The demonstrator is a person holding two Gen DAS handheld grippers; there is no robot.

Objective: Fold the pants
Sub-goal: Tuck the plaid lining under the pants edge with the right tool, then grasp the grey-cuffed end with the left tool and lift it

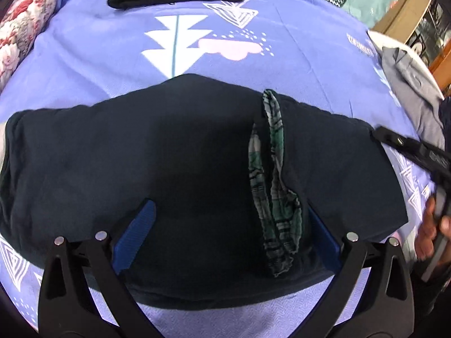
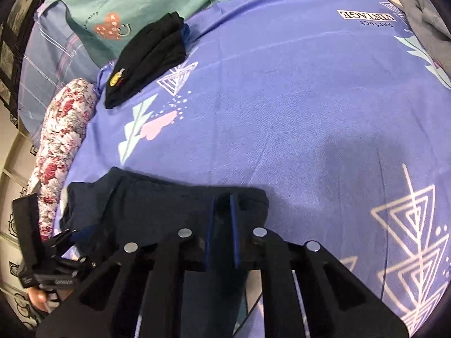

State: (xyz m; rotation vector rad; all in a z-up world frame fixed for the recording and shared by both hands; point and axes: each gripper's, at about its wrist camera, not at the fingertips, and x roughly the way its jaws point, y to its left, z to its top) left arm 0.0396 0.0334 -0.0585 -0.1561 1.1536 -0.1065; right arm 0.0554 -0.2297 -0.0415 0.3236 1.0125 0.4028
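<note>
Lavender bedsheet point(image 1: 112, 64) printed with white trees, triangles and a pink cloud covers the bed and fills both views. Folded dark navy pants point(image 1: 169, 169) lie flat across it, close to both cameras, with a green plaid pocket lining point(image 1: 272, 174) turned out and lying on top of the fabric. The left gripper point(image 1: 225, 236) hangs over the near edge of the pants with its blue-padded fingers point(image 1: 135, 233) spread wide, one on each side of the cloth, not pinching it. The right gripper point(image 2: 222, 211) sits at the right-hand end of the pants; its blue pads point(image 2: 234, 225) stand nearly together with a fold of the dark fabric clamped between them. A hand point(image 1: 434, 231) grasps that tool's handle at the right edge of the left wrist view. Well apart, toward the far side, lies a folded black garment point(image 2: 146, 56) with a yellow smiley patch. A floral bolster point(image 2: 64, 140) lines the left side, and a grey shirt point(image 1: 411, 81) rests at the right.
</note>
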